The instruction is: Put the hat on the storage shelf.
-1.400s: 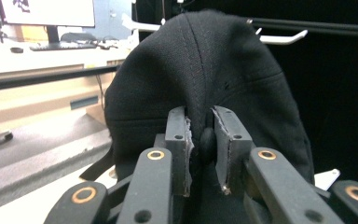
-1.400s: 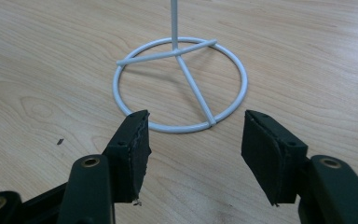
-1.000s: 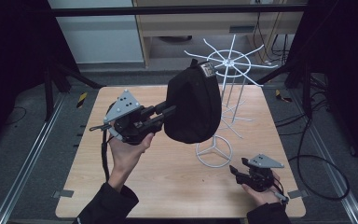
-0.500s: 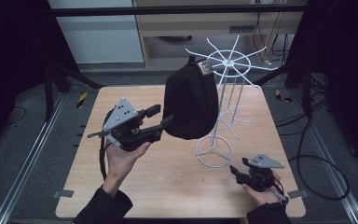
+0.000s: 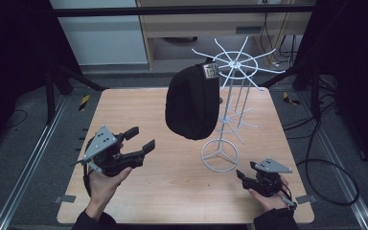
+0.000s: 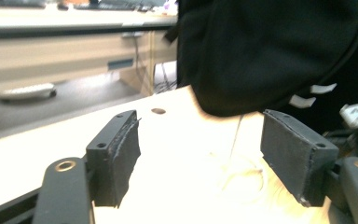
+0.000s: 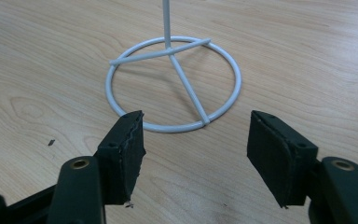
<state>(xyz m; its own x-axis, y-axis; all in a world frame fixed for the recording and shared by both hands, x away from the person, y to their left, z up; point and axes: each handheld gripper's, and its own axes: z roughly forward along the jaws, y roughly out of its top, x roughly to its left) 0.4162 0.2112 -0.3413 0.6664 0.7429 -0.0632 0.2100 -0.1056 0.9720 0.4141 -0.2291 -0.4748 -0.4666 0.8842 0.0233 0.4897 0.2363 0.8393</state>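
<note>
A black bag [image 5: 191,103] hangs from an upper arm of the white wire rack [image 5: 236,63], clear of the table. My left gripper [image 5: 142,138] floats low to the left of the bag, apart from it. Its jaws have just been opening, and they stand open with nothing between them. In the left gripper view the bag [image 6: 270,51] hangs beyond the left gripper [image 6: 200,154]. My right gripper [image 5: 246,171] rests near the front right, pointing at the rack's ring base [image 7: 175,84]. Its jaws have also just been opening, and the right gripper [image 7: 196,149] is open with nothing in it.
The wooden table [image 5: 124,110] ends close behind both hands at its front edge. The rack's base ring [image 5: 219,155] stands right of centre. Metal rails run along both sides, and a cabinet stands behind the far edge.
The left gripper let go of the black bag, opened, and sank down and to the left. The bag swung back to hang from the rack. The right hand stayed put.
</note>
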